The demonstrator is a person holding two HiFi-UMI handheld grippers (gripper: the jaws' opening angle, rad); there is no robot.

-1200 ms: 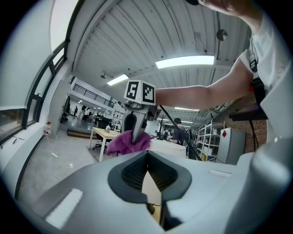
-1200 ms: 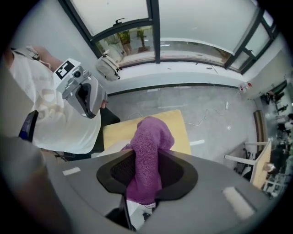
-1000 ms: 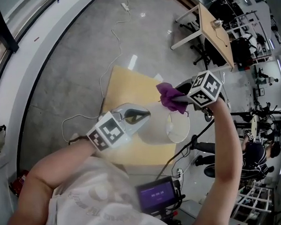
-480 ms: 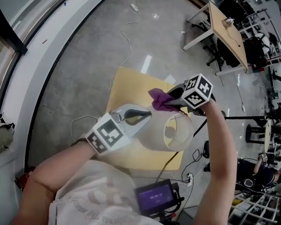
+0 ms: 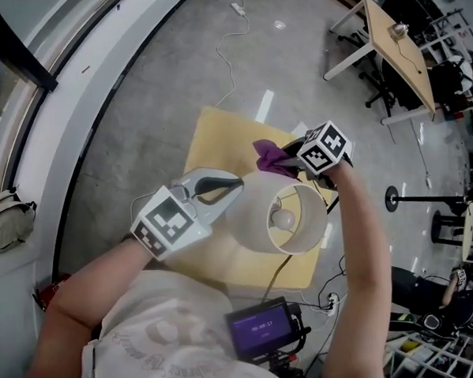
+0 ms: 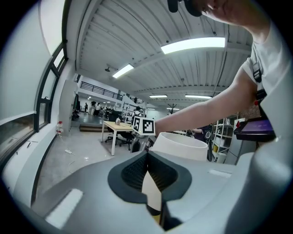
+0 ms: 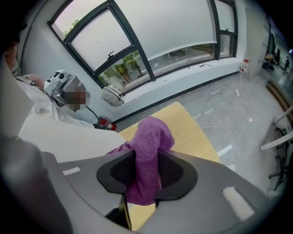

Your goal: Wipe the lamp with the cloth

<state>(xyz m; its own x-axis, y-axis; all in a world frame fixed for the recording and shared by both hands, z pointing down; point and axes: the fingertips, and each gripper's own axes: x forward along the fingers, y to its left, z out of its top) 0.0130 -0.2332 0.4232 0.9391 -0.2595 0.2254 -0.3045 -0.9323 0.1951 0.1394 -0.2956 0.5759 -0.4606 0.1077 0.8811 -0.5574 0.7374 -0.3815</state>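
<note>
The lamp has a cream shade (image 5: 258, 215) with its bulb (image 5: 281, 218) showing through the open top, and it stands on a yellow table (image 5: 210, 142). My left gripper (image 5: 240, 184) is shut, its tips against the shade's left outer wall. In the left gripper view the shade (image 6: 181, 145) rises just beyond those closed tips (image 6: 146, 157). My right gripper (image 5: 289, 162) is shut on a purple cloth (image 5: 268, 154), which lies at the shade's far side near the rim. The right gripper view shows the cloth (image 7: 149, 137) bunched between the pads, over the table (image 7: 187, 128).
A white cable (image 5: 228, 58) trails across the grey floor behind the table. A wooden desk (image 5: 398, 37) and stands are at the far right. A device with a purple screen (image 5: 260, 329) hangs at the person's chest. A curved window sill (image 5: 74, 106) runs along the left.
My right gripper has come down with the purple cloth from above the shade to its far rim. The left gripper has stayed at the shade's side.
</note>
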